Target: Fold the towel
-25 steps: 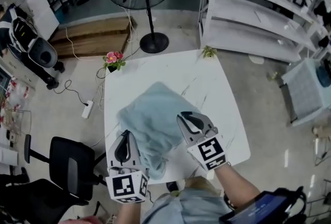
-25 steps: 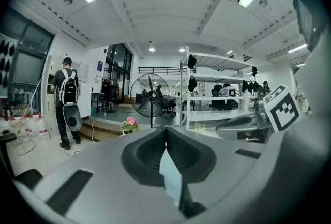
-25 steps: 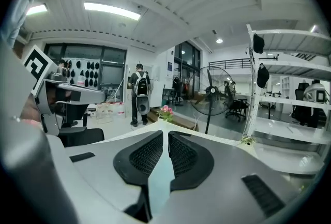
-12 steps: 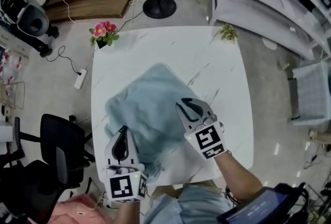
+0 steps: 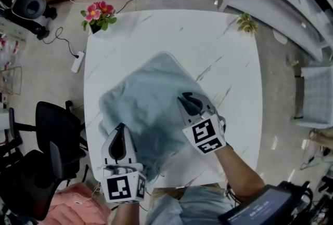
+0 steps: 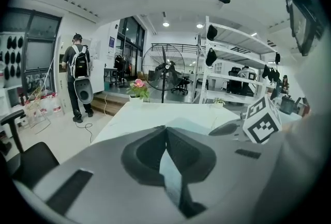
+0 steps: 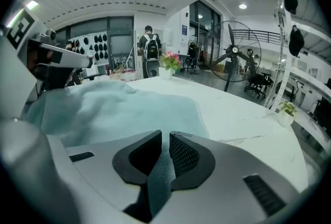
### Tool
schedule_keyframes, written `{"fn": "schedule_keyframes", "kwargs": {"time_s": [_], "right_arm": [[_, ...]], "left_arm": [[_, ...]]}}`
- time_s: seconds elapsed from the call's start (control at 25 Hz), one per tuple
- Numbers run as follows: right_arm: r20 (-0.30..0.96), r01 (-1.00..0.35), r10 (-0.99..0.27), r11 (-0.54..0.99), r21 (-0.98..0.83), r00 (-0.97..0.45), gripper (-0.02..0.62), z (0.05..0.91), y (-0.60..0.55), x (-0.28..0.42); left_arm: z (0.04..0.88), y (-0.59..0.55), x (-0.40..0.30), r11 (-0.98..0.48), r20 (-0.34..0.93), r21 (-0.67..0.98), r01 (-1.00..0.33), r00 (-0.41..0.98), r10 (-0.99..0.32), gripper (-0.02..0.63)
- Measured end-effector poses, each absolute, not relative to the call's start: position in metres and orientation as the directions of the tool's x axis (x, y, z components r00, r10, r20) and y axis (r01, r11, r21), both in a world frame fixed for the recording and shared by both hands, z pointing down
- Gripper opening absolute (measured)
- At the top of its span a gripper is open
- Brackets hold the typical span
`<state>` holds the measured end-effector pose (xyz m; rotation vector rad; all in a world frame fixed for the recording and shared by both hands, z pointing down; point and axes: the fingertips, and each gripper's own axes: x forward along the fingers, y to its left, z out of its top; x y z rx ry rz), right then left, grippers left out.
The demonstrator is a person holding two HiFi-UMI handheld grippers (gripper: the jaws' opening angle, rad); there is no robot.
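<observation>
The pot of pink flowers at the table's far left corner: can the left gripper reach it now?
Probably not yet. The left gripper is shut on the near edge of the light blue towel, so it is busy; nothing tall stands between it and the pot of pink flowers.

- Head view: we look from above, steeply down, onto the whole white table (image 5: 234, 52). The left gripper (image 5: 121, 128) and right gripper (image 5: 186, 97) sit near the lower edge.
- Left gripper view: we sit low, close behind its jaws, facing across the tabletop toward the flowers (image 6: 138, 86) and fan (image 6: 164, 65).
- Right gripper view: we take the same low, close seat, facing across the towel (image 7: 119, 106).
- Shared: all three views show table and flowers; both gripper views show the fan.
</observation>
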<state>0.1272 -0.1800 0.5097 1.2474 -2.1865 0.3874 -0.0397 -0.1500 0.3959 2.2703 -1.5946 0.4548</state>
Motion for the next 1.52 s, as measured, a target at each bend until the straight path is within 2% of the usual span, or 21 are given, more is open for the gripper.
{"fn": "schedule_keyframes", "kwargs": {"time_s": [0.16,0.32,0.96,1.28,1.52], "right_arm": [[0.666,-0.824,-0.653,0.557,0.099,-0.361,0.048,0.514,-0.187,0.139],[0.679,-0.841,-0.654,0.532,0.100,-0.333,0.049,0.518,-0.191,0.172],[0.706,-0.932,-0.708,0.264,0.247,-0.014,0.054,0.521,-0.183,0.384],[0.706,-0.946,-0.696,0.128,0.299,0.129,0.058,0.522,-0.159,0.456],[0.711,-0.950,-0.681,0.076,0.304,0.173,0.063,0.524,-0.149,0.487]], "left_arm": [[0.396,-0.152,-0.038,-0.311,0.446,0.077,-0.947,0.312,-0.839,0.009],[0.392,-0.156,-0.033,-0.311,0.441,0.072,-0.948,0.310,-0.842,0.009],[0.389,-0.155,-0.032,-0.295,0.446,0.042,-0.955,0.282,-0.849,0.009],[0.382,-0.143,-0.045,-0.255,0.435,0.028,-0.967,0.242,-0.868,0.009],[0.378,-0.130,-0.057,-0.214,0.427,0.021,-0.977,0.202,-0.881,0.009]]}}
